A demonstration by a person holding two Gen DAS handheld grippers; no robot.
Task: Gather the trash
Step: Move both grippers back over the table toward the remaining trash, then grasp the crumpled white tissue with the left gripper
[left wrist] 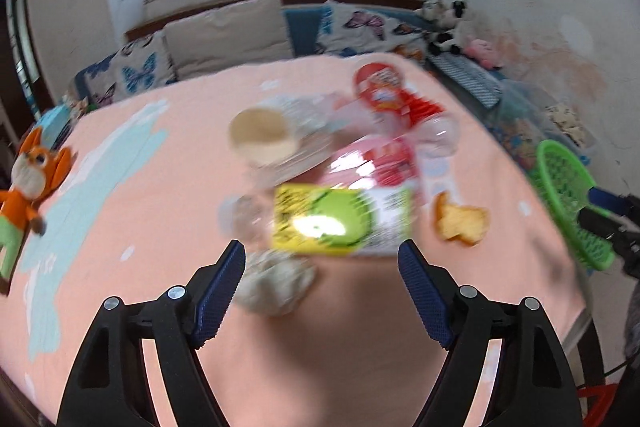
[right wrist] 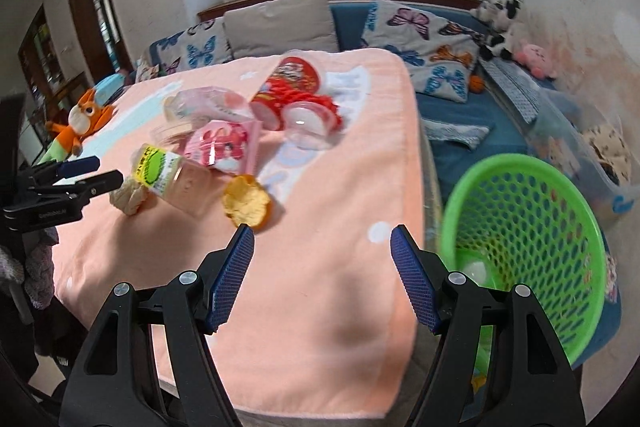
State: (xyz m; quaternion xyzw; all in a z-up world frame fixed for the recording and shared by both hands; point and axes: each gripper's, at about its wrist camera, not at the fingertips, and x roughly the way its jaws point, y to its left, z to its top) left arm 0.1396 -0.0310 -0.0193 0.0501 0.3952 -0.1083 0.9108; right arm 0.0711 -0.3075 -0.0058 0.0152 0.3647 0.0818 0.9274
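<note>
We are lowering the wide-open left gripper (left wrist: 321, 255) squarely over the crumpled tissue (left wrist: 276, 285) near the table's (right wrist: 320, 307) front edge; the right gripper (right wrist: 322, 241), also wide, is waiting empty.

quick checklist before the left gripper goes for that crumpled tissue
1. Left gripper open: ok, jaws wide apart.
2. Holding nothing: ok.
3. Crumpled tissue lined up: ok, low between the fingers, toward the left one.
4. Tissue free to lift: cannot tell, the green-labelled bottle lies right behind it and the view is blurred.
5. Green basket ready: ok, beside the table, some trash inside.
6. Right gripper out of the way: ok, open near the basket.
</note>
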